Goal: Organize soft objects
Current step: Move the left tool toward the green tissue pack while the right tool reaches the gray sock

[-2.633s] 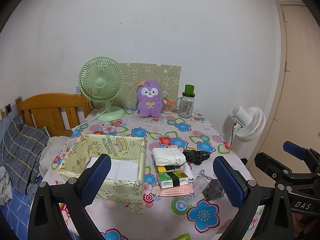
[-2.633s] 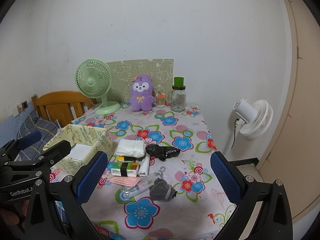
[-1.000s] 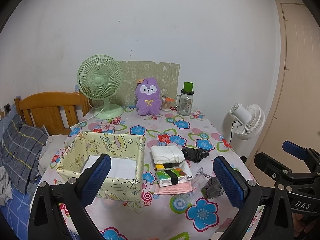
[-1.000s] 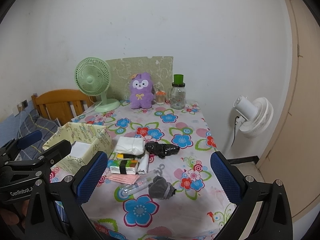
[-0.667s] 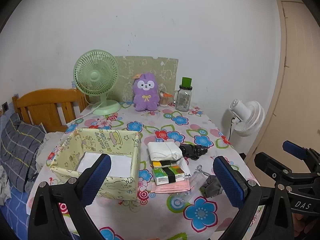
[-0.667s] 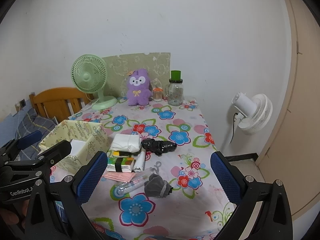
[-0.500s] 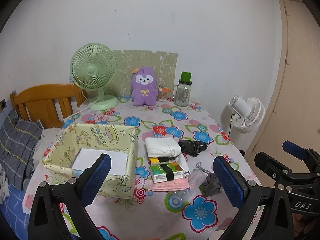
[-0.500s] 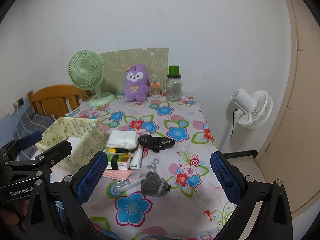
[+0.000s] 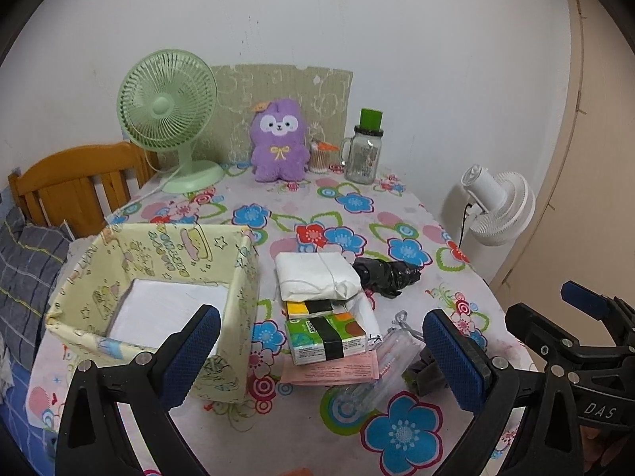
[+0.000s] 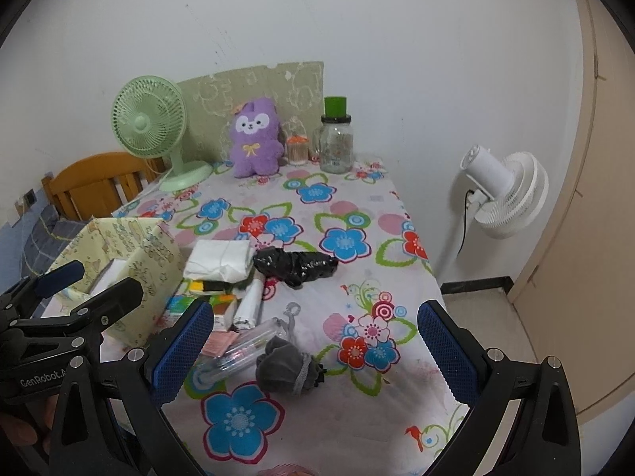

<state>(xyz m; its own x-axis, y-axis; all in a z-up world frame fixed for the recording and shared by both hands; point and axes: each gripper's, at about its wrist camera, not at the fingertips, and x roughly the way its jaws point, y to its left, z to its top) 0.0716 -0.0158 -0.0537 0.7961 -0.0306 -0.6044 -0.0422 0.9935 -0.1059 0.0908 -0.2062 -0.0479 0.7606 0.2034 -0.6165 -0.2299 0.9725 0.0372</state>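
A yellow fabric box (image 9: pixel 154 301) (image 10: pixel 131 261) stands open at the table's left, white inside. Beside it lie a white folded cloth bundle (image 9: pixel 315 279) (image 10: pixel 220 260), a black crumpled bag (image 9: pixel 387 273) (image 10: pixel 295 265), a green tissue pack (image 9: pixel 325 337), a pink sheet (image 9: pixel 329 371), a clear tube (image 10: pixel 242 351) and a grey balled sock (image 10: pixel 285 369). A purple plush (image 9: pixel 279 146) (image 10: pixel 256 137) sits at the back. My left gripper (image 9: pixel 317 357) hovers open above the near table edge. My right gripper (image 10: pixel 313 351) is open over the sock and holds nothing.
A green desk fan (image 9: pixel 170 111), a glass jar with a green lid (image 9: pixel 365 150) and a small orange-lidded jar (image 10: pixel 297 150) line the back wall. A white floor fan (image 10: pixel 500 194) stands right of the table (image 10: pixel 345 214). A wooden headboard (image 9: pixel 75 186) and bedding sit left.
Both grippers have moved forward and lower toward the table, so the box and the pile of items look larger. Nothing on the table has moved.
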